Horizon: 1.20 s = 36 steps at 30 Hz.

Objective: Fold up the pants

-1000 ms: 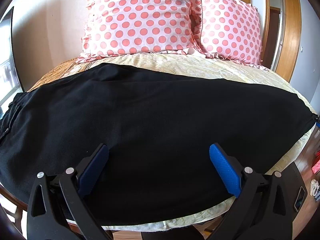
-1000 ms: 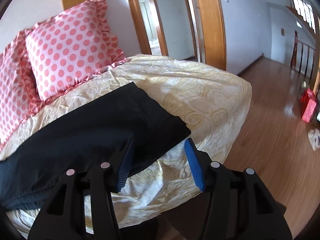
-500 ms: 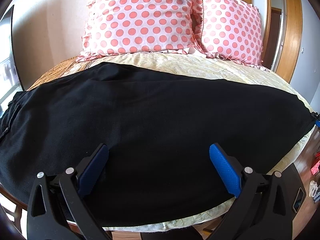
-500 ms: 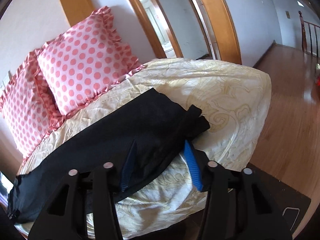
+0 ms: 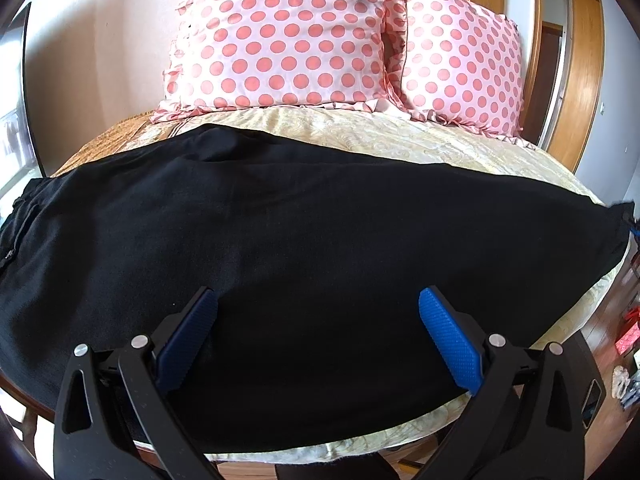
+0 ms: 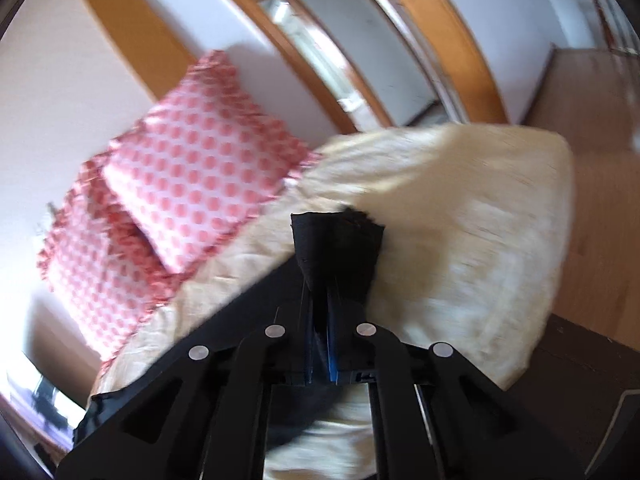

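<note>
Black pants point(image 5: 304, 240) lie spread across the bed point(image 5: 420, 136), directly ahead of and beneath the left gripper point(image 5: 318, 336), whose blue pads stand wide apart, holding nothing. Right gripper point(image 6: 320, 340) is clamped on the pants' leg end, bunched cloth sticking out just beyond its tips. No readable writing shows.

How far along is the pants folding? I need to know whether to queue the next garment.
Early. Done: the black pants lie spread lengthwise across the bed, legs apparently stacked. In hand: the right gripper is shut on the cuff end, raised off the bedspread. The left gripper hovers open over the middle, holding nothing. Left: carrying the cuffs over toward the waistband and any further folds.
</note>
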Available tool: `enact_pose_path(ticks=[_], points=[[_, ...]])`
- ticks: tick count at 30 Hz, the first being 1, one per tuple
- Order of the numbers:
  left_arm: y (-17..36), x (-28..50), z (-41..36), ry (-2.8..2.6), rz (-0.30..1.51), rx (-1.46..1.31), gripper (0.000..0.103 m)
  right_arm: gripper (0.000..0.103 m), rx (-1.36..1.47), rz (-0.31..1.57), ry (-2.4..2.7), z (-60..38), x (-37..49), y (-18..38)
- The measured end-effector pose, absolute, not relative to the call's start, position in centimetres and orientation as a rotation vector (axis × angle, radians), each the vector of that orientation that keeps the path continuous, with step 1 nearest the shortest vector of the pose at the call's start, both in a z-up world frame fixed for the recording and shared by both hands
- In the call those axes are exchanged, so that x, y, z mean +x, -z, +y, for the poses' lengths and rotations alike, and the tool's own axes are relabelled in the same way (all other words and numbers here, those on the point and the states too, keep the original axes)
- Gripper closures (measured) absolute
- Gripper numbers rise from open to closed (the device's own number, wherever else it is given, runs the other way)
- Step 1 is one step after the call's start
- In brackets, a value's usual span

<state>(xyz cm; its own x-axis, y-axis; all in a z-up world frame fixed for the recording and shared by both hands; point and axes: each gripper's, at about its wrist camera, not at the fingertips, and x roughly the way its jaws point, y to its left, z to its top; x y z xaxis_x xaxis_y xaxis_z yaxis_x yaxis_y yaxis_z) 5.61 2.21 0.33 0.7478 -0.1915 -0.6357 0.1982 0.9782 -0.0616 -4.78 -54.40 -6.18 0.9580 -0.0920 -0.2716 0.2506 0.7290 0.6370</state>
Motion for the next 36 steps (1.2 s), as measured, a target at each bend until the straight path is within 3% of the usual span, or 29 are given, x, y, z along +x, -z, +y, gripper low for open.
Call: enact_pose_path(ticks=[10,17,21,28,32,36], points=[[-1.2,5.2,3.6,0.221,0.676,-0.1,0.002,0.097,0.555,0.242,-0.42,-35.7,4.2,-1.9],[-2.4,3.9,7.2,0.123,0.617,-0.146,0.002,0.098,0.376,0.605,-0.686,-19.2,8.7,4.8],[-2.3,3.6,9.5,0.057,0.616,-0.16,0.002,0.097,0.398,0.65,-0.678,-18.0,9.2,6.4],[-2.5,3.6,11.3,0.003,0.599,-0.207,0.002,0.098,0.466,0.461,-0.802,-16.4,8.8,1.1],[-2.3,3.4,11.8,-0.012,0.608,-0.217,0.002,0.098,0.184,0.602,-0.816,-10.4,8.1,3.9],[-2.1,2.8,12.4,-0.037,0.611,-0.207,0.002,0.098,0.248,0.612,-0.827,-10.7,8.3,4.8]])
